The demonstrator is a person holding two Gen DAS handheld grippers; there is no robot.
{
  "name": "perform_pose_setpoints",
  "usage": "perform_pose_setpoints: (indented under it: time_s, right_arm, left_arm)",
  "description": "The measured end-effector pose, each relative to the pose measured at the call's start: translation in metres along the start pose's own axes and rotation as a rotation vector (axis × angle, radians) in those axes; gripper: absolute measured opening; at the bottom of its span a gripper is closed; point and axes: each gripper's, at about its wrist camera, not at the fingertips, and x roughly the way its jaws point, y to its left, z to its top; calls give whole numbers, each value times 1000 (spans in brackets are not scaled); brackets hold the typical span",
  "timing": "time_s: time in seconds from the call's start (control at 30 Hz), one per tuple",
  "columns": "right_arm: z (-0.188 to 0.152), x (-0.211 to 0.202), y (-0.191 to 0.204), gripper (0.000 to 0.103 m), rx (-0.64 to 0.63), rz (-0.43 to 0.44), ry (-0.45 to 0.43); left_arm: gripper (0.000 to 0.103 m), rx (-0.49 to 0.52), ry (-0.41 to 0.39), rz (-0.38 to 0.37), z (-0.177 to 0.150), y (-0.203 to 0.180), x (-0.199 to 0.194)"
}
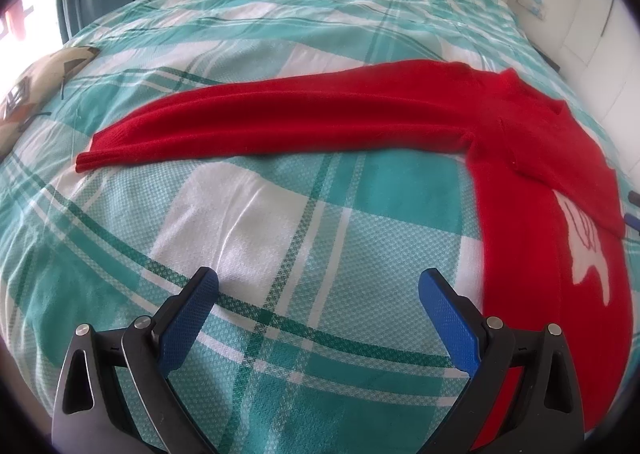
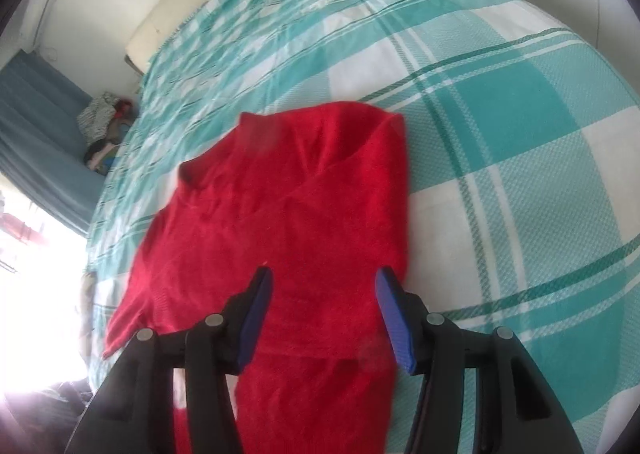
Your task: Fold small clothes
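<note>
Sweater [image 1: 520, 158] is lying flat on the bedspread [image 1: 280, 214], so we are reaching with the left tongs [image 1: 318, 286] wide and empty, the right tongs [image 2: 324, 286] half-open and empty above it, for the outstretched sleeve [image 1: 260, 118].

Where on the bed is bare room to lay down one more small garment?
Free: checked cover between the outstretched sleeve and the left gripper; also cover right of the red sweater. Crowded: the bed's left edge, by the cushion.
</note>
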Motion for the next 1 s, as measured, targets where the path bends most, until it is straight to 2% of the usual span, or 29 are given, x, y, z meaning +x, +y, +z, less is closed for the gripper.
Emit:
perform_pose_setpoints:
  time_s: [0.07, 0.17, 0.2, 0.27, 0.37, 0.47, 0.7, 0.83, 0.9, 1.0]
  right_arm:
    - [-12, 8, -2, 54, 7, 17, 48]
    - [-25, 20, -11, 52, -8, -64, 70]
    - [-27, 19, -14, 48, -6, -64, 52]
    - [-30, 11, -17, 48, 6, -67, 12]
    - [-39, -7, -17, 56, -30, -137, -55]
    - [-51, -28, -24, 56, -76, -172, -109]
    - [-87, -79, -58, 62, -138, -350, -261]
    - [-106, -101, -70, 72, -212, -462, -353]
    - [-114, -104, -73, 79, -231, -487, -375]
    - [-116, -100, -84, 79, -199, -478, -350]
  left_arm:
    - [101, 8, 2, 8, -1, -2, 1]
    - [101, 24, 2, 22, -3, -3, 2]
    - [101, 28, 3, 27, -4, -3, 3]
    - [101, 33, 9, 34, -5, -3, 5]
    - [101, 40, 20, 47, -6, -4, 8]
    - [101, 61, 25, 74, -7, -7, 11]
    - [103, 49, 47, 71, -9, -5, 19]
    - [103, 50, 40, 82, -11, -6, 21]
    - [103, 60, 25, 98, -13, -9, 21]
    - [103, 65, 12, 112, -15, -10, 20]
